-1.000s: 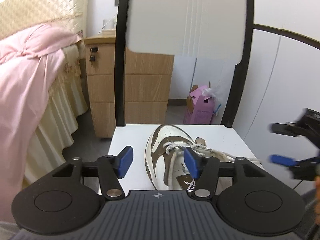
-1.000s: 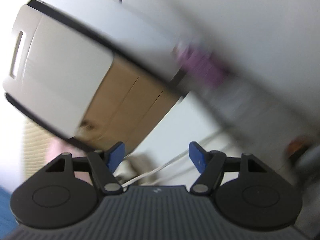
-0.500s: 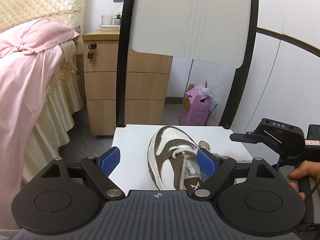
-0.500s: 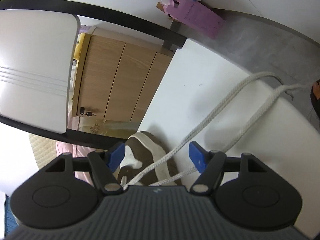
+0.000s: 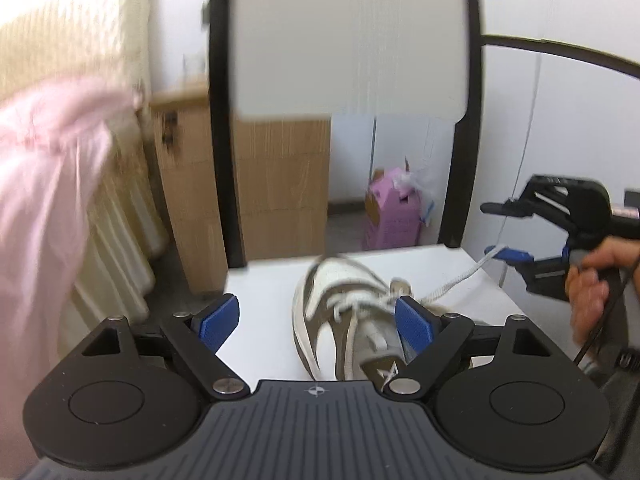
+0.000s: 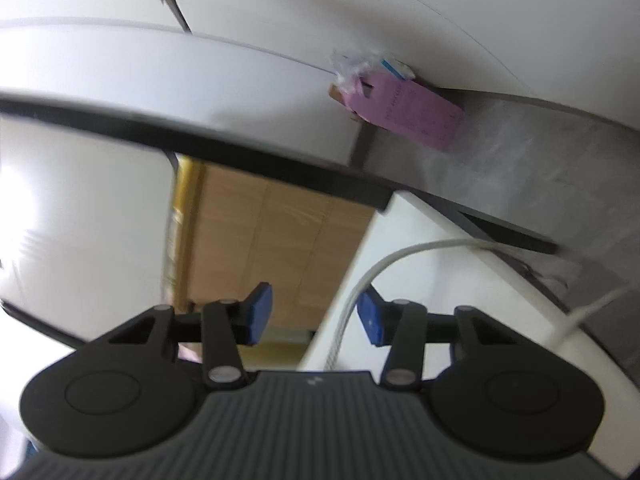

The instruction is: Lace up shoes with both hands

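From the left wrist camera, the room shows a bed draped in a pink cover point(image 5: 48, 184) at the left, a wooden drawer cabinet point(image 5: 276, 184) behind, and a pink carton point(image 5: 394, 216) on the grey floor by the white wall. A white chair point(image 5: 348, 36) with a black frame stands in front, and its white seat point(image 5: 264, 300) carries a brown and white sneaker point(image 5: 344, 320), toe pointing away from the camera. The left gripper point(image 5: 316, 322) hovers low over the near end of the shoe with its blue pads wide apart and nothing between them; the right pad sits just over the shoe's laced top. A white shoelace point(image 5: 456, 282) runs from the eyelets up and to the right, off the seat, to the right gripper point(image 5: 502, 230), which a hand point(image 5: 592, 280) holds by its handle. The lace end lies against the lower blue finger there, while the upper finger stands clear above it.

The right wrist view is tilted and blurred: chair back, cabinet, pink carton point(image 6: 404, 114) and grey floor swing across it. The right gripper point(image 6: 316, 318) is parted, and the lace point(image 6: 360, 280) passes between the pads close to the right one, then curves away across the white seat point(image 6: 420, 264). Whether it is gripped cannot be told; the pads are not closed on it.
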{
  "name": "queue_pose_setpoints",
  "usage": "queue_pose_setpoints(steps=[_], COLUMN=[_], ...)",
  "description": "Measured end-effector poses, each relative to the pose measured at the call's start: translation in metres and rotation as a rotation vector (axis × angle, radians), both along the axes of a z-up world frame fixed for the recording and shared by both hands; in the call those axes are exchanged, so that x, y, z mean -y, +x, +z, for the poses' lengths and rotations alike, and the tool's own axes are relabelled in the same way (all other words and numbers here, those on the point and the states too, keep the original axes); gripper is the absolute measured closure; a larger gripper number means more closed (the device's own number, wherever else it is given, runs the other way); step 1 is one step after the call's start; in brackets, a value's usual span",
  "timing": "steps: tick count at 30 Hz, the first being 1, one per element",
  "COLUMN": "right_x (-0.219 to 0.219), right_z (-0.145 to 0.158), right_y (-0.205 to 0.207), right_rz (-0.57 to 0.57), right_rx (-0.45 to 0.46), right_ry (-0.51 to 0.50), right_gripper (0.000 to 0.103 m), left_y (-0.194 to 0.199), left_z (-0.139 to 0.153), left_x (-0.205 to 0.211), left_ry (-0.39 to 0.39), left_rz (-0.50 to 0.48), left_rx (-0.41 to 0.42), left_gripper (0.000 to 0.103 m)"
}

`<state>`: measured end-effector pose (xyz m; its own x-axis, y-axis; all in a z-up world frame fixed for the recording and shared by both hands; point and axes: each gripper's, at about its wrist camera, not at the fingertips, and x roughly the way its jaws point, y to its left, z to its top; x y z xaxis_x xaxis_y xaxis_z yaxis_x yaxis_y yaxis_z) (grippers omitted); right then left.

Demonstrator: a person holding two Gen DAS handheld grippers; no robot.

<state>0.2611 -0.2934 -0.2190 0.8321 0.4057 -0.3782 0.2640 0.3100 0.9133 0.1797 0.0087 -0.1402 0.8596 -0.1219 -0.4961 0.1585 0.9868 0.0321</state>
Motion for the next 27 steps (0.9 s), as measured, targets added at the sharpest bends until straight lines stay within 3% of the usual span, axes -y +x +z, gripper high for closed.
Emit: queue_pose_setpoints(steps=[3,9,14,15,16,17,21,27], right_x=[0.008,0.012,0.018,0.019,0.021,0.022,0.016,-0.016], right_z=[0.002,0.016,0.028,0.032,0.035,0.041,0.07,0.107], right_y=[0.005,0.027,0.044,0.047,0.05,0.049,0.039,-0.005], right_rz=[-0.023,-0.011,0.013,0.018,0.024,0.035,0.104,0.255], right_rx=[0.046,0.126,0.19,0.202,0.213,0.225,0.276,0.294], right_ry=[0.032,0.037,0.037,0.025,0.013,-0.001,-0.069,-0.116], right_gripper=[0.054,0.055,0.061,0.073,0.094,0.101,0.1,0.1], left_y=[-0.01,-0.01,-0.006,-0.005,-0.003,-0.002,0.0,-0.009], left_z=[0.002,-0.004,-0.007,-0.007,-0.007,-0.006,-0.001,0.006], left_x=[0.009,0.015,0.016,0.016,0.016,0.015,0.014,0.027], left_ry=[0.055,0.076,0.072,0.071,0.063,0.049,-0.01,-0.093], left_rz=[-0.027,-0.054,-0.067,-0.068,-0.067,-0.067,-0.085,-0.212], left_rx=[0.087,0.08,0.069,0.067,0.066,0.065,0.077,0.138], left_gripper=[0.014,0.014,0.014,0.014,0.014,0.014,0.014,0.014])
